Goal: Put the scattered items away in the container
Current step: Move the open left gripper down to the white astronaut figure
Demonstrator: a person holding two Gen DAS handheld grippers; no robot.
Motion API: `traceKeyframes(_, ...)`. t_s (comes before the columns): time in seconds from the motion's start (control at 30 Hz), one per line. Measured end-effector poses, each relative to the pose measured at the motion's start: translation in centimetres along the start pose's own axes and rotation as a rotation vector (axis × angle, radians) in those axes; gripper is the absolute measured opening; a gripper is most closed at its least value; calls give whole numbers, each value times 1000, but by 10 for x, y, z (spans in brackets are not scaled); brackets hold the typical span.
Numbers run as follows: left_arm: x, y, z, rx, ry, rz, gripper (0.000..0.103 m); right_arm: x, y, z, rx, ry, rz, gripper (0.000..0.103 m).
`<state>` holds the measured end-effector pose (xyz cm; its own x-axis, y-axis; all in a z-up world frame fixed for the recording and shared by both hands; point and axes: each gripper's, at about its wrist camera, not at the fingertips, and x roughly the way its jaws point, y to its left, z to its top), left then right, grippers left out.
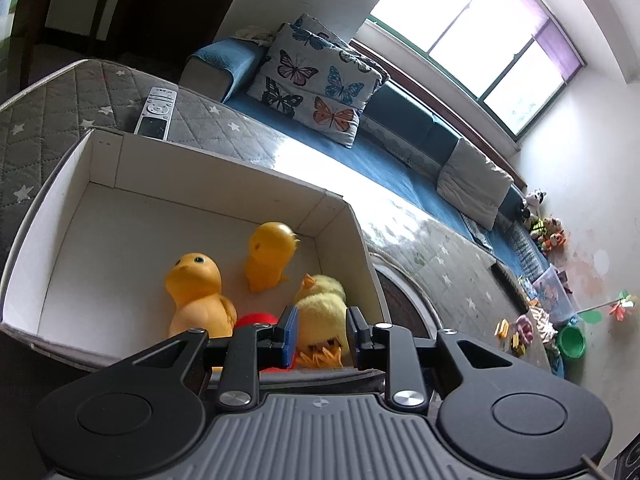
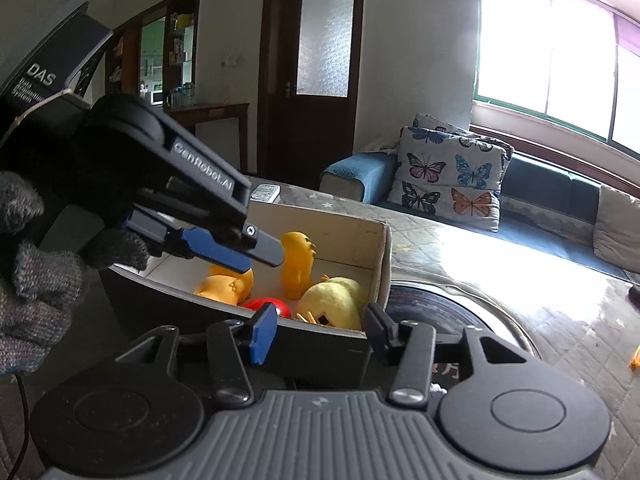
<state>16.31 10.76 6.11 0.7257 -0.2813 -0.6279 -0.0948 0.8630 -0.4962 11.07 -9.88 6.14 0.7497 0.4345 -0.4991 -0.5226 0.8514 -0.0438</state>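
Blue pads line the left gripper (image 1: 322, 330), whose jaws stand a little apart over the near right corner of the cardboard box (image 1: 224, 168); the plush chick (image 1: 322, 308) shows through the gap, but whether the pads touch it cannot be told. Seen from the right wrist, that gripper reaches in from the left above the box, held by a hand in a grey knitted glove (image 2: 28, 276). The right gripper (image 2: 320, 332) sits just outside the box's near wall with its jaws apart and nothing between the pads.

Inside the box, all the toys crowd the right half, leaving the left half of the white floor bare. One orange rubber duck (image 1: 198, 292) leans with its head towards the far left corner, a second orange duck (image 1: 270, 256) stands upright near the right wall, and a red ball (image 1: 256, 320) lies between the first duck and the plush chick, which lies with its orange feet towards the near wall.

Beyond the far rim, a remote control (image 1: 157, 114) lies lengthwise away from the box on the grey quilted cover (image 1: 48, 112). Right of the box the cover is open.
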Motion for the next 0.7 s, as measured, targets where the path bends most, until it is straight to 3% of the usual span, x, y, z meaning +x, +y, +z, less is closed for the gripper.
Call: traceKeyframes(0.7,-3,-40,-48,113,63,-22,28,-37,-21,-37,78,43,-58,56)
